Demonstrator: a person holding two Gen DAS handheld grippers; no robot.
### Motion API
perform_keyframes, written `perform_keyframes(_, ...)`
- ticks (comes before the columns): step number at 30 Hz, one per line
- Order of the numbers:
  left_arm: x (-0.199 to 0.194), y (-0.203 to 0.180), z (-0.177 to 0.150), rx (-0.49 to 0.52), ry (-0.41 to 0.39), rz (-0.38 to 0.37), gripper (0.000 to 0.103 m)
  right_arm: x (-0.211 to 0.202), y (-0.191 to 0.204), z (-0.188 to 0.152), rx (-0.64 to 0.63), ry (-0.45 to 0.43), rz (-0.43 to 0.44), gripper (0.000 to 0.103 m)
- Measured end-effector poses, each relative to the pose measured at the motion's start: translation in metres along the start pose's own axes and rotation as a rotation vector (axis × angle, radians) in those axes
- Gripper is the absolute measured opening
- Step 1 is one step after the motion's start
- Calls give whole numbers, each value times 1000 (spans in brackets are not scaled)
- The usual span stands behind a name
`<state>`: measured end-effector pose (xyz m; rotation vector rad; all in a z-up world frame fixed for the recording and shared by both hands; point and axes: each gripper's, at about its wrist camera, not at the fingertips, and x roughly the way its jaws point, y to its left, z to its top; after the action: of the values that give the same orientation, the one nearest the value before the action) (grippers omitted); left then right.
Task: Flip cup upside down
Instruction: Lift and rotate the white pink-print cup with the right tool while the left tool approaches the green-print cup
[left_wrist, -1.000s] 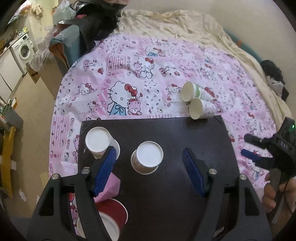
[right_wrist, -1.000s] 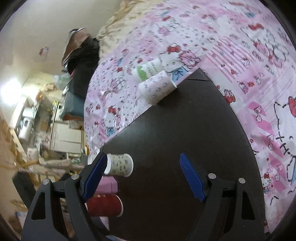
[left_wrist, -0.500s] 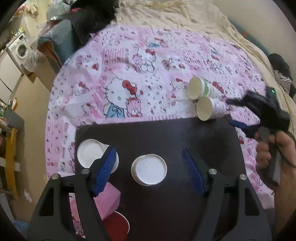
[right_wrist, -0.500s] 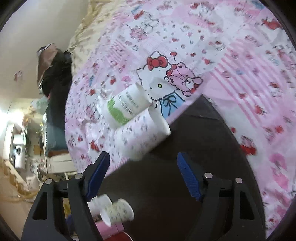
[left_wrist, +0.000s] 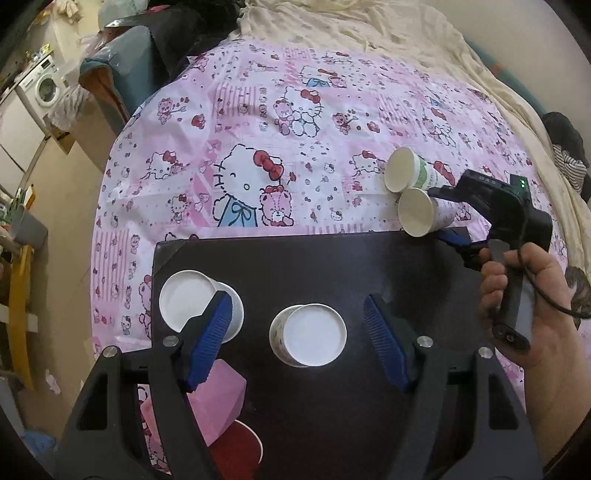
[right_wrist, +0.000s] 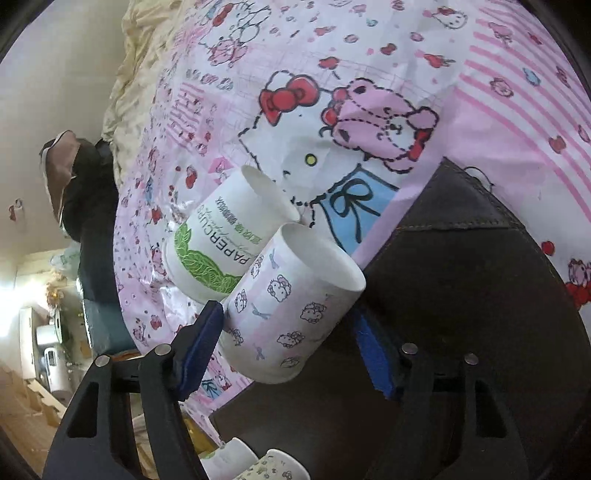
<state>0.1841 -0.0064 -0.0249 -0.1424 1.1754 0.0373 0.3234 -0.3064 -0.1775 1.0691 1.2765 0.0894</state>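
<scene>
The right gripper (right_wrist: 288, 350), jaws spread, straddled the patterned cup (right_wrist: 291, 306) lying sideways at the dark board's (right_wrist: 461, 295) far edge; closing squarely mid-wall, clear of the touching green cup (right_wrist: 218, 251), seemed advisable.

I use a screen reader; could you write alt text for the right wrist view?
The right gripper straddles a Hello Kitty paper cup lying on its side beside a green-leaf paper cup, at the dark mat's edge on a pink bedsheet.
</scene>
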Motion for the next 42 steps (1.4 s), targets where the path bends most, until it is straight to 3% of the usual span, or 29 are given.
perform_keyframes(11,0,-6,-5,11,-6,7,71,-15,-12,-9,-9,7,95,54)
perform_keyframes(21,1,-8,-5,20,-6,11,71,-13,-3,10,55,16,42,61)
perform_keyframes(24,1,-5,-4,14,-4,13,71,10,2,10,73,66,15,71)
perform_keyframes(26,0,-4,-3,9,0,12,71,12,4,9,57,37,3,68)
perform_keyframes(27,-1,-4,-3,8,7,8,71,11,4,9,55,30,10,62)
perform_keyframes(32,-13,-8,6,11,80,-50,71,-3,12,-1,-55,56,35,60)
perform_keyframes(34,-24,-16,15,53,94,-56,71,-20,14,-7,-121,46,25,60)
perform_keyframes(39,-41,-61,56,307,107,13,71,-62,9,-28,-296,90,-34,60)
perform_keyframes(42,-25,-103,79,556,161,40,71,-88,-5,-39,-327,101,-31,60)
